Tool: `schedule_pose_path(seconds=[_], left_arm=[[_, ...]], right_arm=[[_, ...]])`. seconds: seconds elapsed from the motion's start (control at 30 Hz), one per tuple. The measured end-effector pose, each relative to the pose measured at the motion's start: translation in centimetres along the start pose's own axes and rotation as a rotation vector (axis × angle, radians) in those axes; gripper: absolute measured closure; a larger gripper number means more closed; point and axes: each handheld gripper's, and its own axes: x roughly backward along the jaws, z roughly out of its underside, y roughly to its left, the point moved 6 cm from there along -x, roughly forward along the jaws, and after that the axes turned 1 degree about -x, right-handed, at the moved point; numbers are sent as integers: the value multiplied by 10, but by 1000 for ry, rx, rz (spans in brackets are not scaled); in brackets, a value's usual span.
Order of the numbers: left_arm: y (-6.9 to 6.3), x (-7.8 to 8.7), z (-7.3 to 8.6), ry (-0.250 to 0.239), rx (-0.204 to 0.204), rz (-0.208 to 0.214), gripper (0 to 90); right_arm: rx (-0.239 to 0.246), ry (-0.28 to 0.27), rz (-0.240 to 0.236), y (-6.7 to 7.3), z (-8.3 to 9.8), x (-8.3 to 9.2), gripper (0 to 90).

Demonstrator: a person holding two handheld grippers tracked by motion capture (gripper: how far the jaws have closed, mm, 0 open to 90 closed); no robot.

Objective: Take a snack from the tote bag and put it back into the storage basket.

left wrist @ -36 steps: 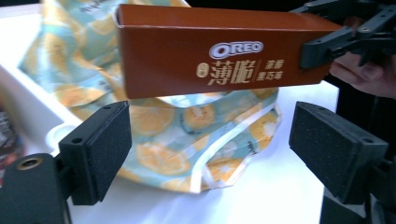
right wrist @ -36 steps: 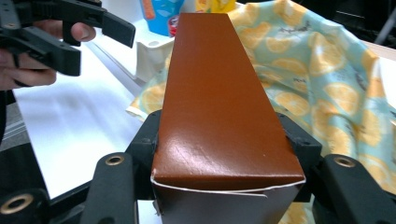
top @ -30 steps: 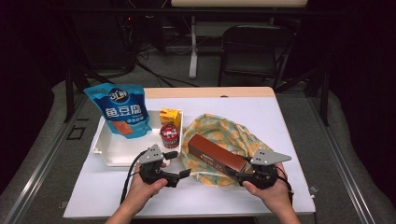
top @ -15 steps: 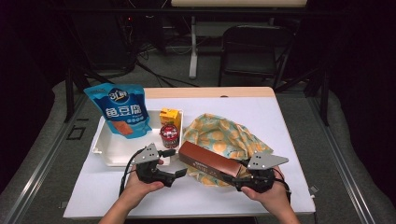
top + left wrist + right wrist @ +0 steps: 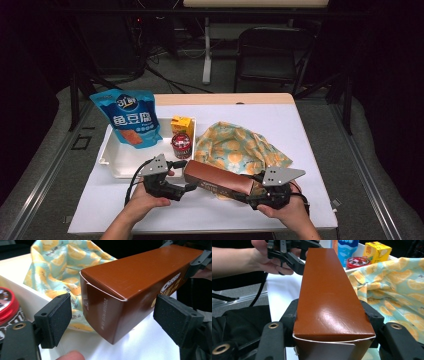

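A long brown carton (image 5: pixel 220 179) lies crosswise over the near part of the white table, above the edge of an orange-print cloth (image 5: pixel 235 147). My right gripper (image 5: pixel 251 187) is shut on the carton's right end; in the right gripper view both pads press its sides (image 5: pixel 329 317). My left gripper (image 5: pixel 185 176) stands open around the carton's left end. In the left gripper view the carton (image 5: pixel 130 290) sits between the black pads (image 5: pixel 60 315) with a gap on each side.
A white tray (image 5: pixel 112 155) at the left holds a blue pouch (image 5: pixel 129 120), a yellow juice box (image 5: pixel 181 125) and a red-topped can (image 5: pixel 181 145). The can stands just behind my left gripper. A black chair (image 5: pixel 270 50) stands beyond the table.
The right gripper has carried the carton left and nearer the front edge, turning it more crosswise. Its left end now lies between the left gripper's jaws. The left hand has hardly moved.
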Motion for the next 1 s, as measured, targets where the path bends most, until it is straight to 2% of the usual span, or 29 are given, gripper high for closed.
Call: schedule_pose_path(seconds=[0.17, 0.4, 0.5, 0.57, 0.67, 0.83, 0.93, 0.97, 1.0], left_arm=[[-3, -1, 0, -20, -23, 28, 153], [-7, -2, 1, -41, -18, 78, 143], [-9, -2, 2, -47, -26, 84, 143], [-11, -4, 2, -45, -32, 105, 153], [-13, -6, 5, -33, -47, 102, 157], [-14, -3, 6, -32, -75, 104, 212], [-15, 1, 6, -48, -78, 117, 266], [-17, 3, 6, -52, -77, 140, 298], [-19, 5, 5, -57, -76, 187, 347]], right_arm=[[8, 0, -23, 2, 0, -2, 442], [23, -3, -52, 4, 0, -3, 442], [28, 0, -62, 5, 0, -3, 443], [27, 4, -69, 5, 1, -4, 443], [29, 8, -82, 5, 2, -5, 442], [33, -15, -95, 3, 3, -3, 439], [14, -33, -120, 0, 4, -2, 428], [5, -37, -119, -1, 5, -1, 403], [-8, -45, -98, -3, 5, -1, 360]])
